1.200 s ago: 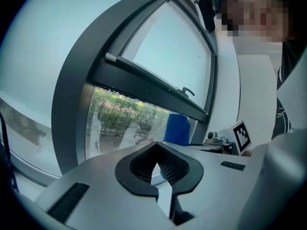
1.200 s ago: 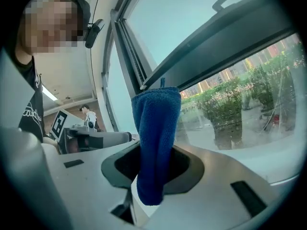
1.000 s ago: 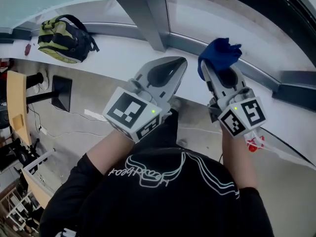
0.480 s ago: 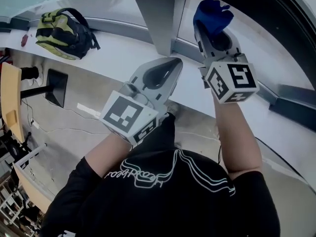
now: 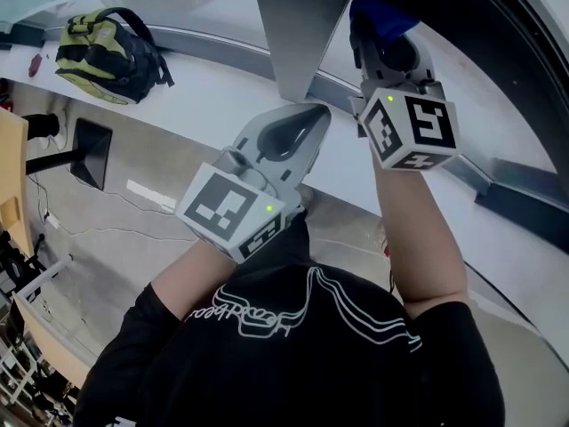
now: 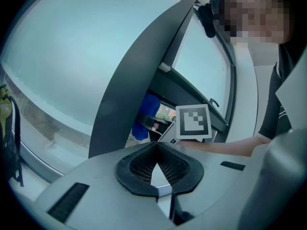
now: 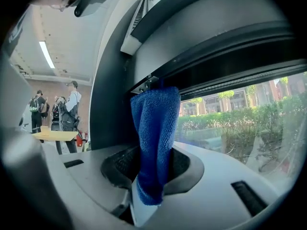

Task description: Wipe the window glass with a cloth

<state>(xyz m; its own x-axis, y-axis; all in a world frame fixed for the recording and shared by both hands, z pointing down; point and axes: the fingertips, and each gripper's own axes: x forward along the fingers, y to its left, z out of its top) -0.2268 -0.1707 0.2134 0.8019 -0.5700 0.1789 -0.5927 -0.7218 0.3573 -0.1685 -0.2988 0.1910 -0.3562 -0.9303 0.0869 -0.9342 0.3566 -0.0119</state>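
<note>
Right now your right gripper (image 5: 380, 36) is raised against the window, clenched on the blue cloth (image 5: 377, 13). Looking along its jaws, the cloth (image 7: 156, 128) stands upright between the pads, a short tail hanging below them and its top reaching the dark crossbar (image 7: 225, 47) above the window glass (image 7: 240, 123). It sits just right of the grey frame post (image 5: 293, 25); whether it actually presses on the pane can't be made out.

Your left gripper (image 5: 313, 116) hangs lower and nearer you, over the white sill (image 5: 204, 87). Its pads are closed tip to tip with nothing between them (image 6: 156, 146). From its view the cloth (image 6: 147, 114) peeks out past the post. A green-and-black backpack (image 5: 98, 47) lies far left on the sill, well apart from both grippers.
</note>
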